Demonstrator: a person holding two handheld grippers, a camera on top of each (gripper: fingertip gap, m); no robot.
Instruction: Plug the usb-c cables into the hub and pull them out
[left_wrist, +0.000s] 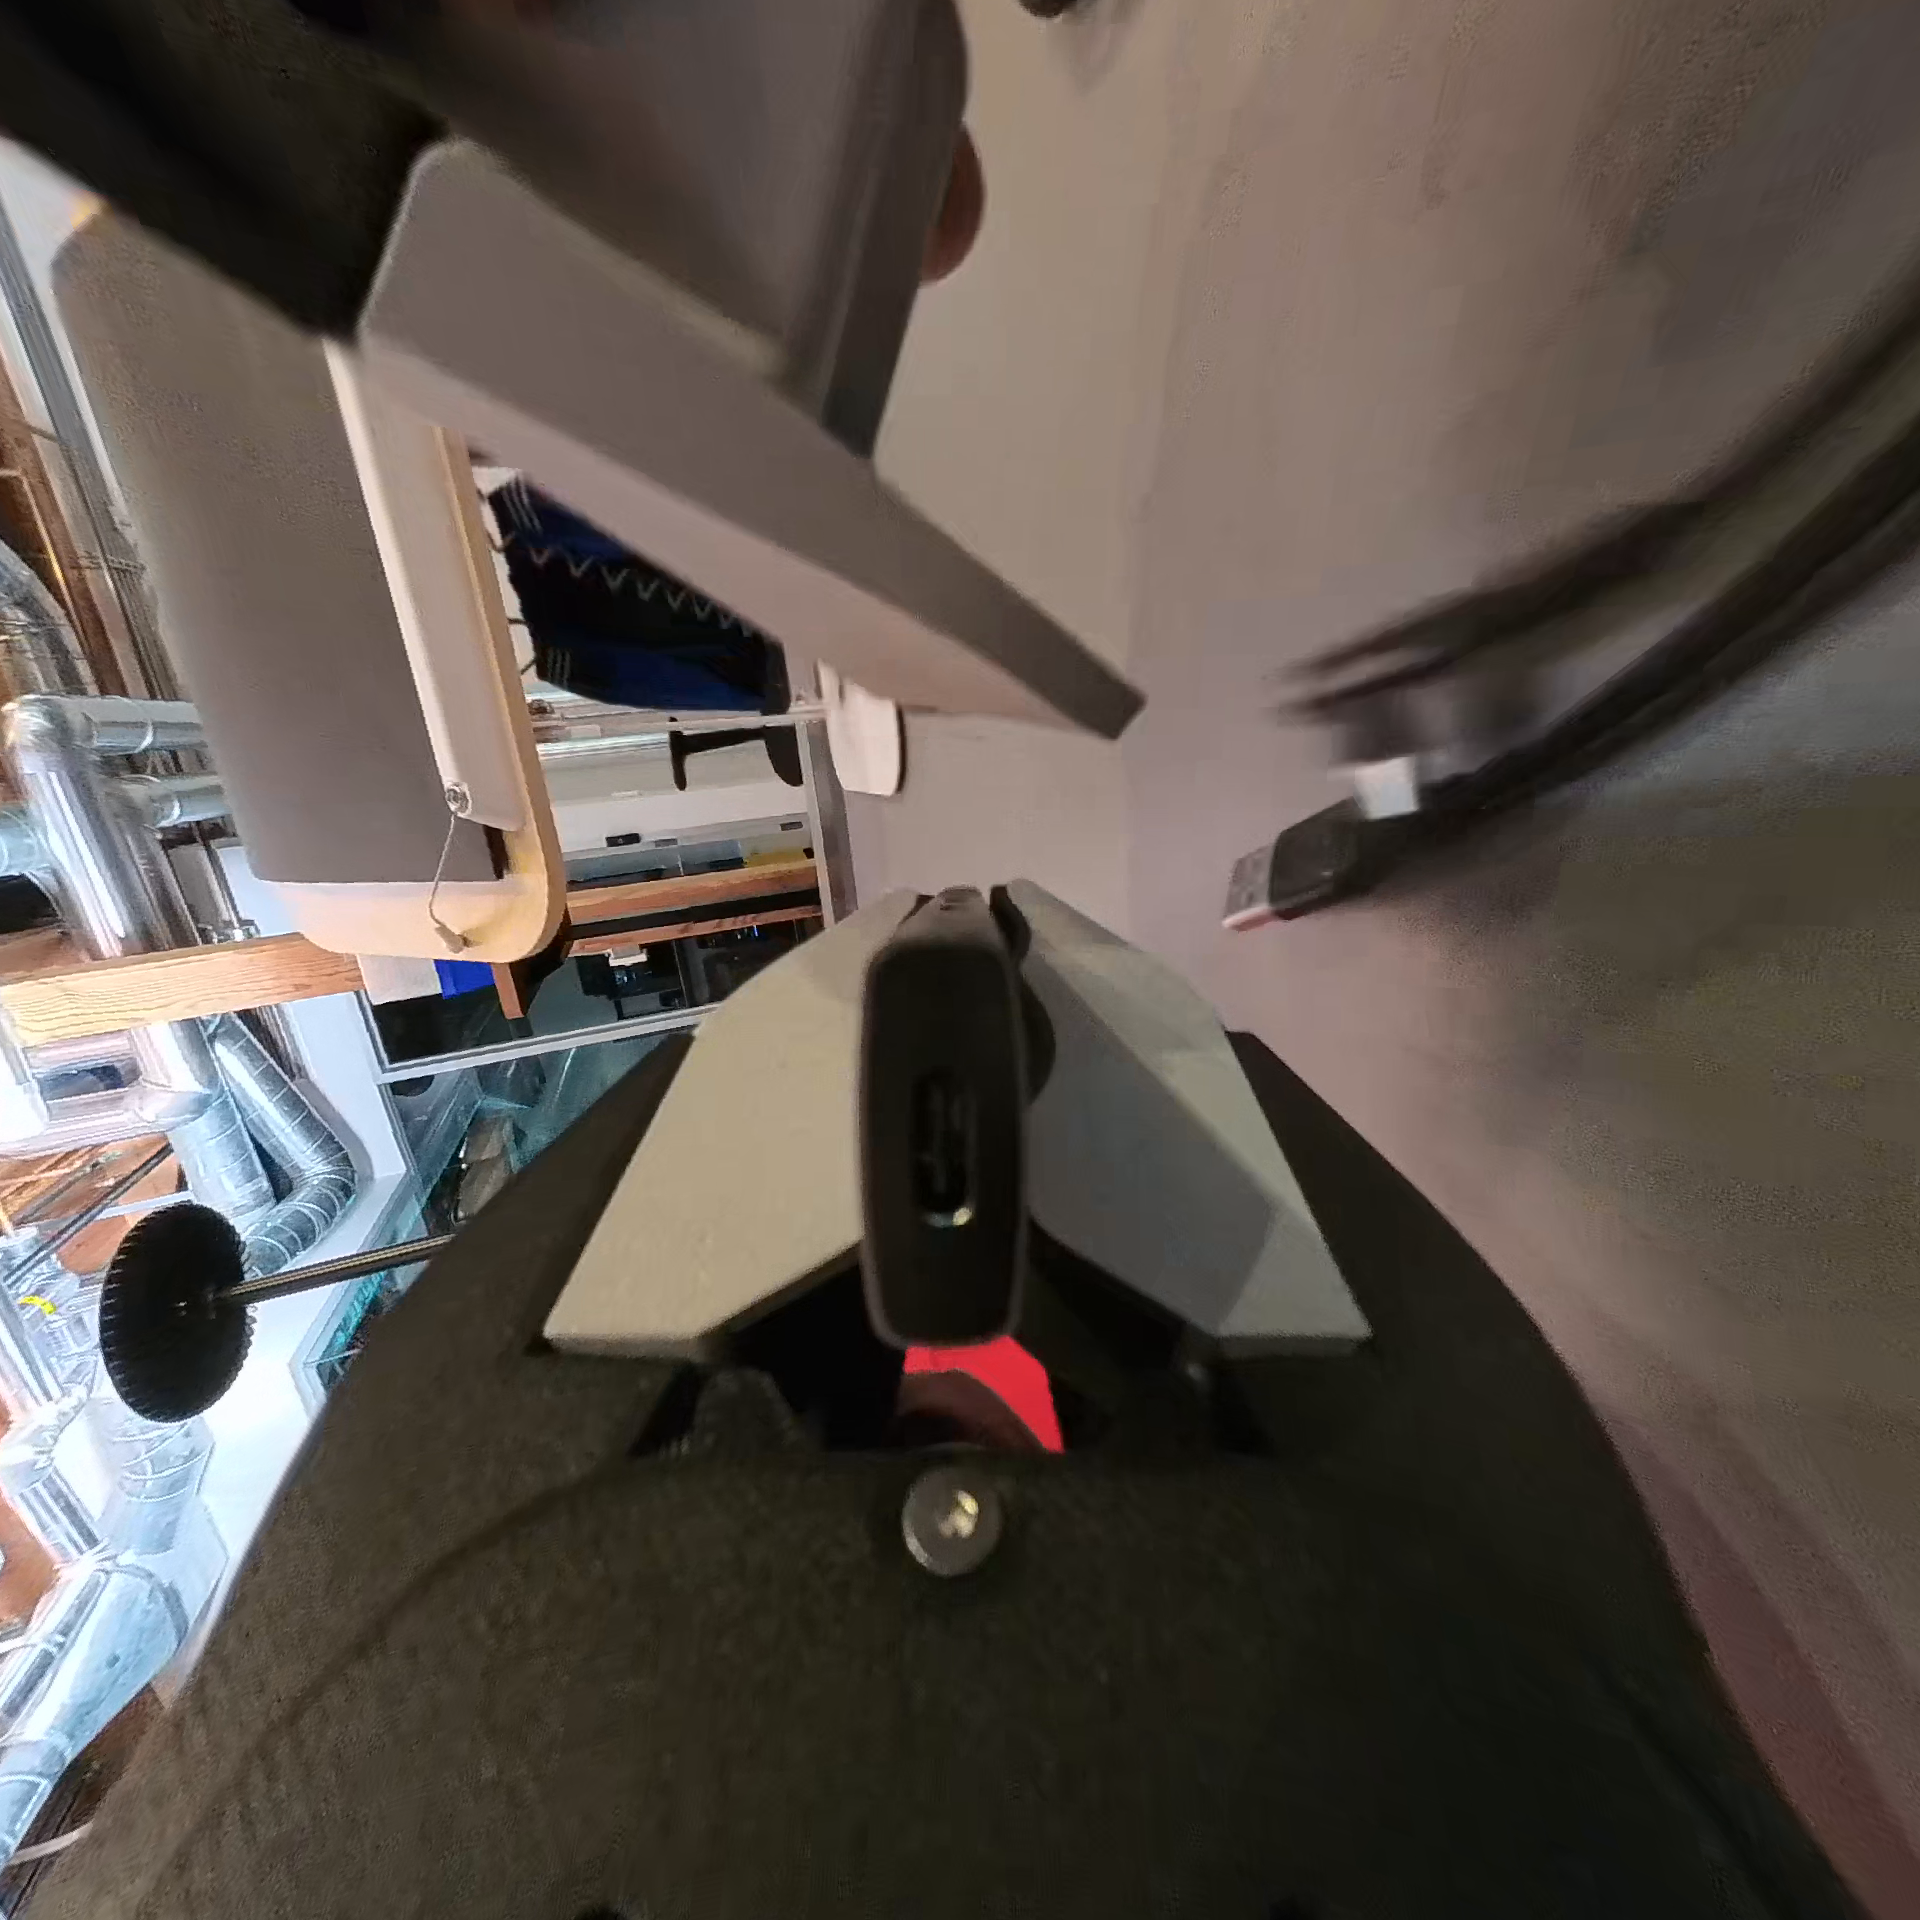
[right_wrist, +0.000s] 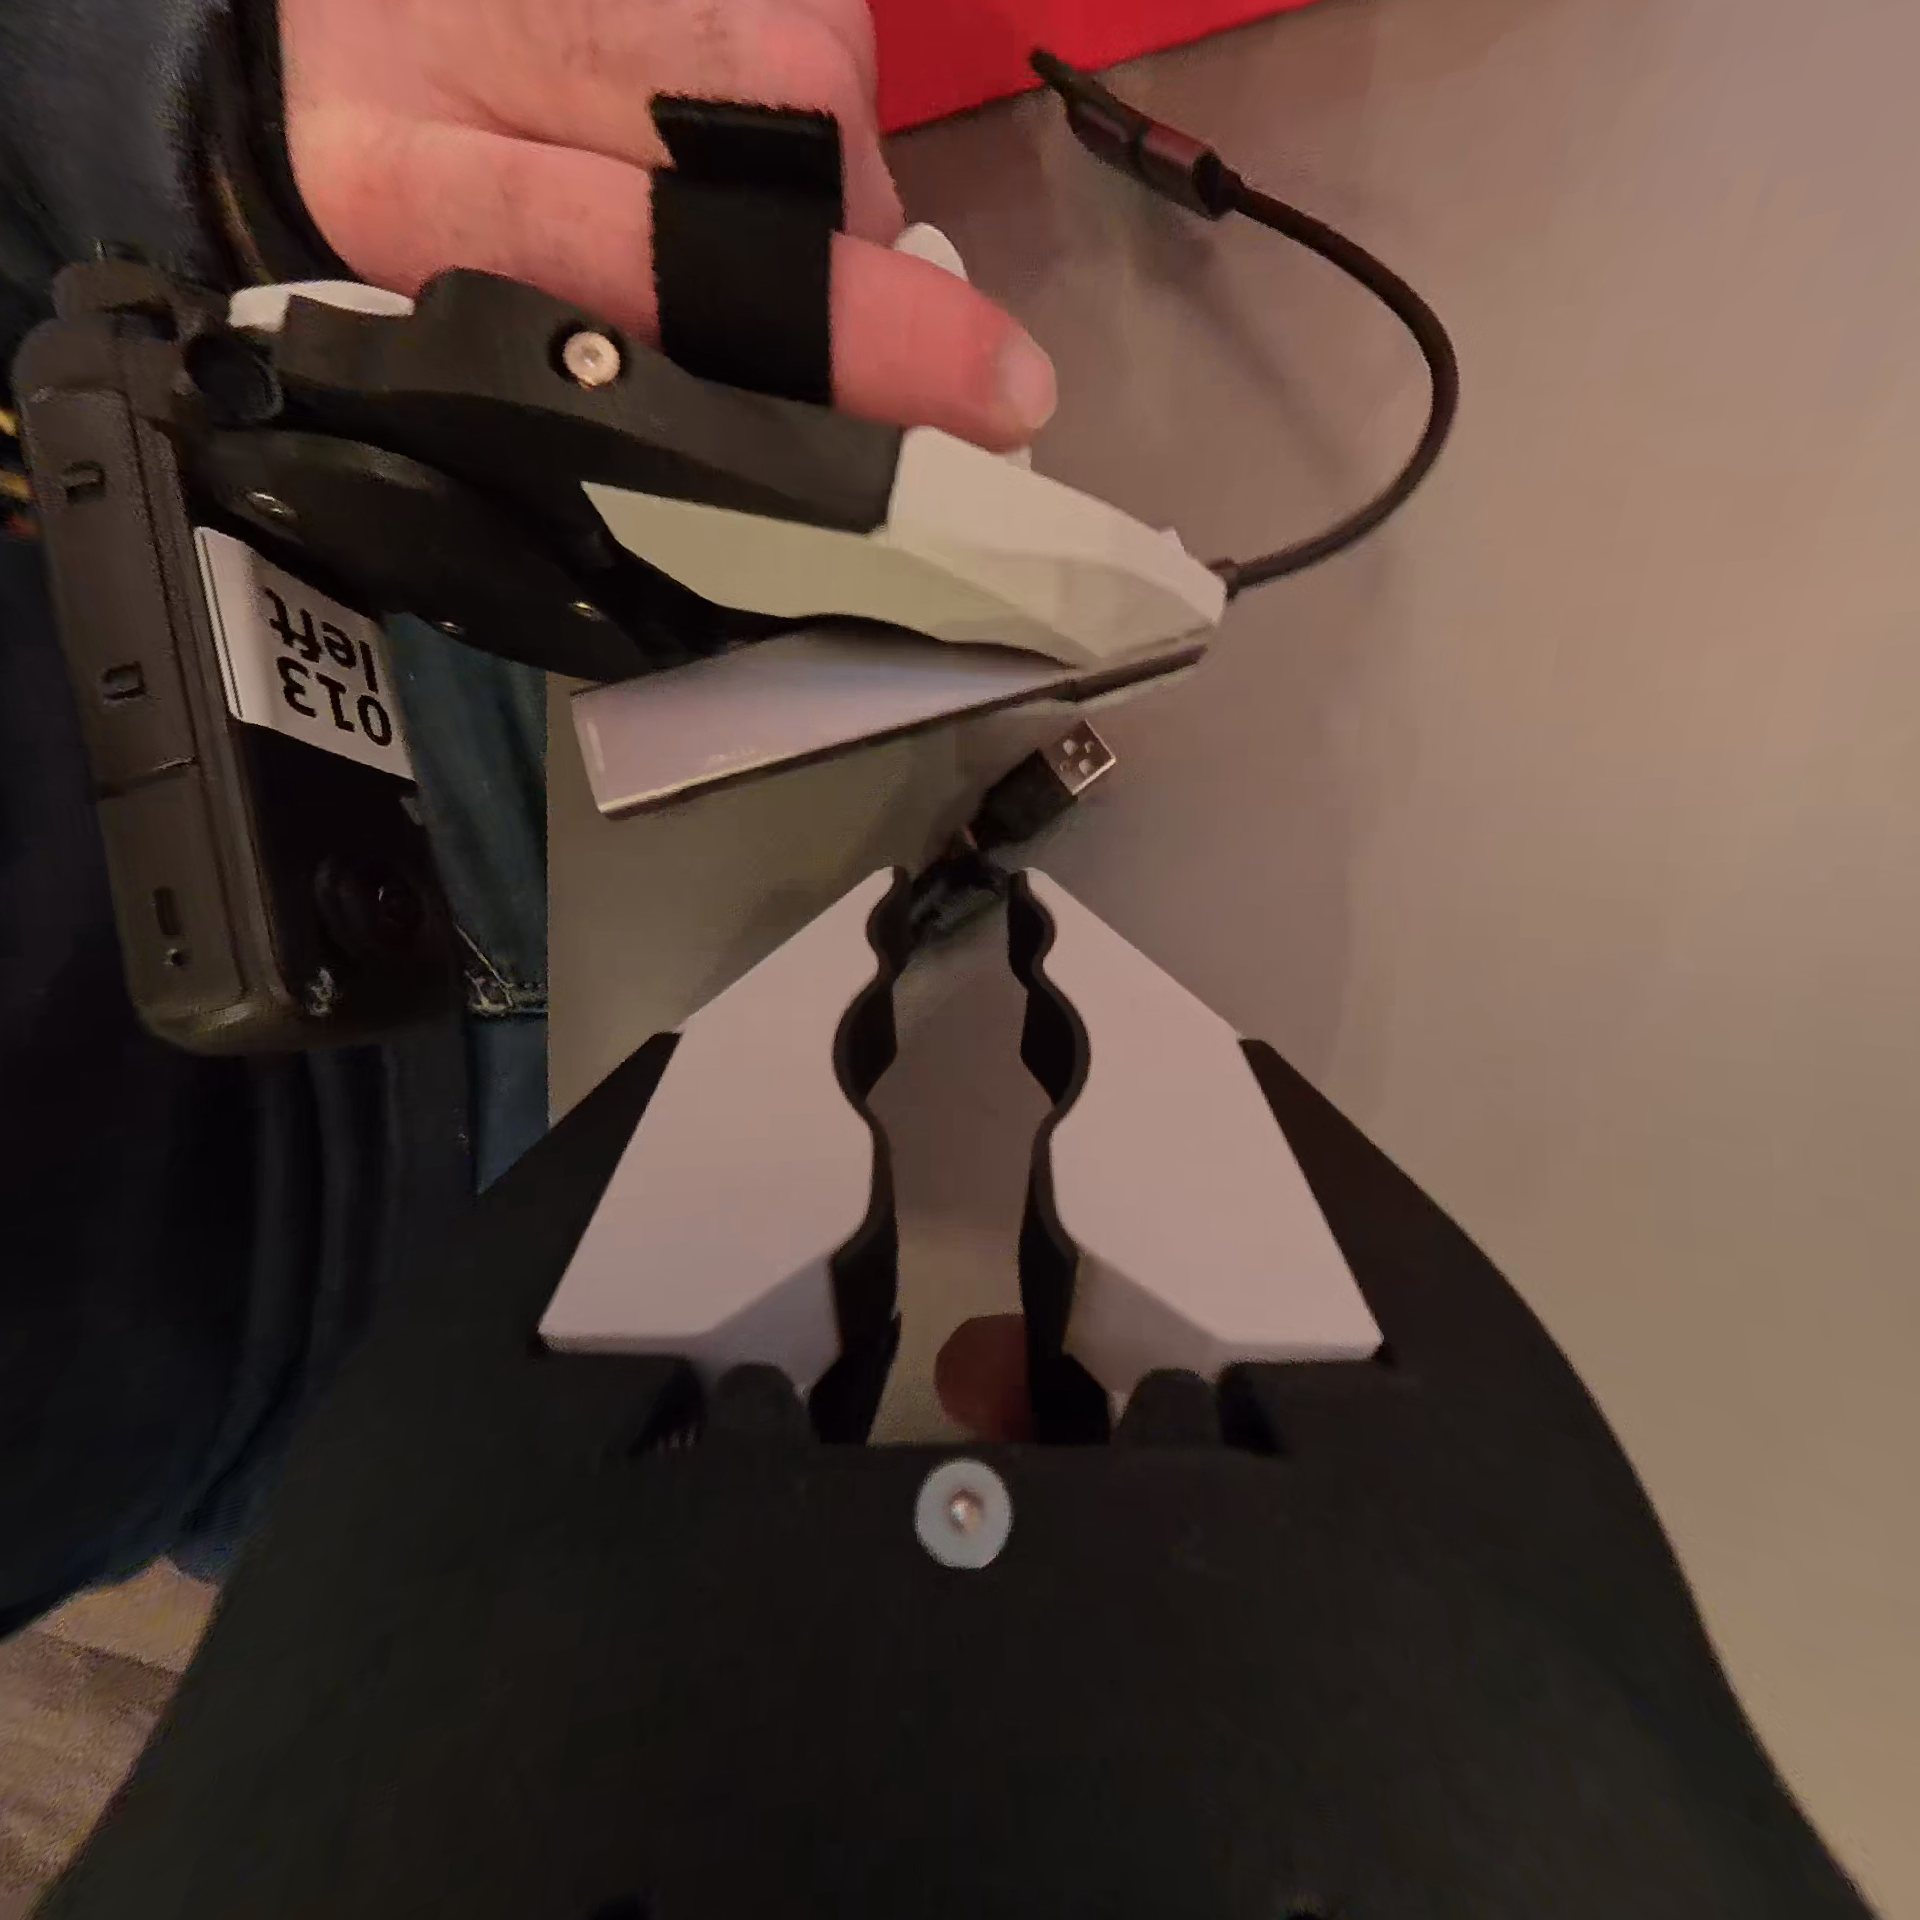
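Pinching the hub (left_wrist: 940, 1122) edge-on, the left gripper (left_wrist: 961, 899) steadies it while the right gripper (right_wrist: 951, 899) nips a cable (right_wrist: 1039, 800) whose plug needs lining up with a port.

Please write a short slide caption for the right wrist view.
Left gripper holds the grey hub; right gripper pinches a black cable.

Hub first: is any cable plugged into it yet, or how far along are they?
Done: left gripper holds the hub, jaws shut on it. In hand: right gripper grips a cable, its plug near the hub, not inserted. Left: plugging in, pulling out.
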